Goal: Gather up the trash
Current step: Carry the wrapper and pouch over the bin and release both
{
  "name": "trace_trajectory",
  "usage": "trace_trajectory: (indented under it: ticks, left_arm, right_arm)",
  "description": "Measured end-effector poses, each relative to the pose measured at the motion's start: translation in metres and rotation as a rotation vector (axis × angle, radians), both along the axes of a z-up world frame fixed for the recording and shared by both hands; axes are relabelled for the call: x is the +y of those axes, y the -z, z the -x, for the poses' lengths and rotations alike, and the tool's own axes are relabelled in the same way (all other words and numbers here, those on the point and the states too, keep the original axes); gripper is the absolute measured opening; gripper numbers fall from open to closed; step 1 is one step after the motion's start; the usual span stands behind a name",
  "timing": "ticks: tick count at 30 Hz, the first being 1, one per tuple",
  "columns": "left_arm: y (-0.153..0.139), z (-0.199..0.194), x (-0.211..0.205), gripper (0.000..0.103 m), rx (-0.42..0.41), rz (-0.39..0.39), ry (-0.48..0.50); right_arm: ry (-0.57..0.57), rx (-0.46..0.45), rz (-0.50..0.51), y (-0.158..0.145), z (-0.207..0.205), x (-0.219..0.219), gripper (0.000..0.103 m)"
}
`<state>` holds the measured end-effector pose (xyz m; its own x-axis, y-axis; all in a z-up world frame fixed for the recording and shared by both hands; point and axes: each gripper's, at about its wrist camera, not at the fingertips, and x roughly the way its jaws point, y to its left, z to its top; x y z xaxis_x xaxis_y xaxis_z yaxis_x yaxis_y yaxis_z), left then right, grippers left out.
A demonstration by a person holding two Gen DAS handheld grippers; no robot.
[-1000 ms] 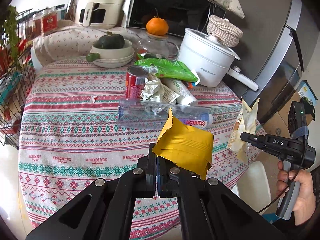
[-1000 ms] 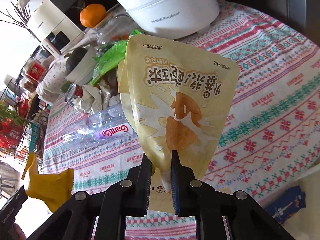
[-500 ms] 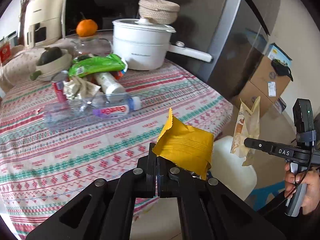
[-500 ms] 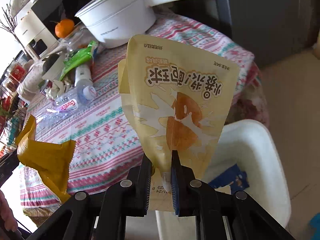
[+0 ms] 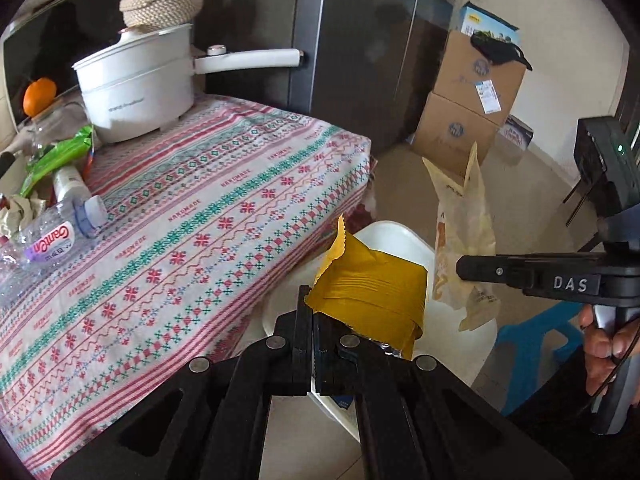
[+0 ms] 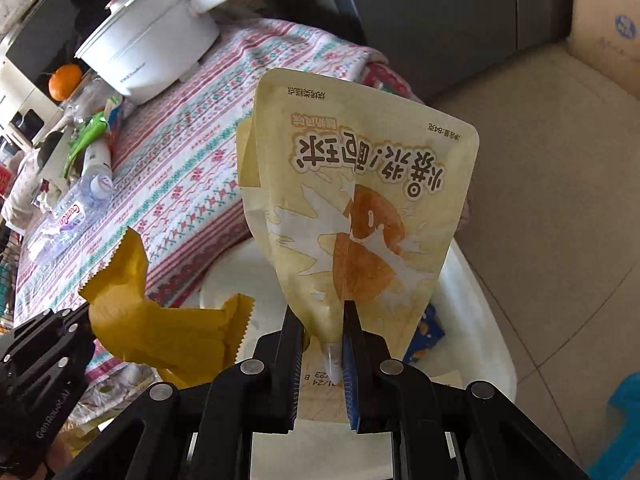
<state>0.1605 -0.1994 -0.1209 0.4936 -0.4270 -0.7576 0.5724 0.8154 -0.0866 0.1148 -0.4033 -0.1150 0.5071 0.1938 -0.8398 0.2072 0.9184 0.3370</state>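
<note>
Trash is hanging over the white bin [image 5: 404, 236] beside the counter [image 5: 208, 216]: left gripper [image 5: 313, 322] jaws are pinching a mustard wrapper [image 5: 372, 296] above the bin's near rim, right gripper [image 6: 322, 336] jaws are clamping a pale snack pouch [image 6: 360, 208] by its bottom edge over the opening. Both are dangling free, so letting go should drop them in. Bottle [image 5: 52, 236] and green wrapper [image 5: 56, 156] are lying on the counter, well apart from the bin.

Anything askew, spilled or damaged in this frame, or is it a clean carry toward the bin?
Nothing spilled or damaged. The left gripper pinches the crumpled yellow wrapper and the right gripper the pale snack pouch, held upside down, both over the white bin. A crushed water bottle lies on its side on the table, uncollected.
</note>
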Motion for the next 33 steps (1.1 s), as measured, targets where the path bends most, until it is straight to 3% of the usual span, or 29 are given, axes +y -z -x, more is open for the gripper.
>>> trace_trajectory:
  ticks: [8,12,14,16,18,19,26,33]
  left_arm:
    - [0.027,-0.009,-0.02,0.001,-0.004,-0.068,0.021]
    - [0.032,-0.011,-0.021,0.003,0.032,-0.104,0.028]
    - [0.031,-0.011,-0.019,0.009,0.04,-0.118,0.025]
    - [0.029,-0.009,-0.015,0.037,0.043,-0.121,0.019]
    - [0.023,-0.007,-0.008,0.056,0.033,-0.104,0.005]
    - [0.02,-0.006,-0.005,0.06,0.03,-0.091,0.003]
    - [0.0,-0.004,0.021,0.062,0.043,-0.069,-0.039]
    - [-0.014,-0.005,0.058,0.074,0.025,-0.085,-0.121]
  right_arm:
    - [0.014,0.011,-0.007,0.006,0.007,-0.014,0.016]
    - [0.016,0.019,-0.011,0.008,0.009,-0.016,0.016]
    - [0.016,0.021,-0.012,0.008,0.009,-0.016,0.016]
    - [0.013,0.024,-0.013,0.009,0.009,-0.015,0.016]
    - [0.008,0.026,-0.011,0.009,0.006,-0.012,0.016]
    - [0.004,0.028,-0.01,0.009,0.006,-0.01,0.016]
    - [-0.04,0.078,0.014,0.02,-0.002,0.005,0.017]
    - [-0.1,0.185,0.007,0.046,-0.01,0.028,0.018]
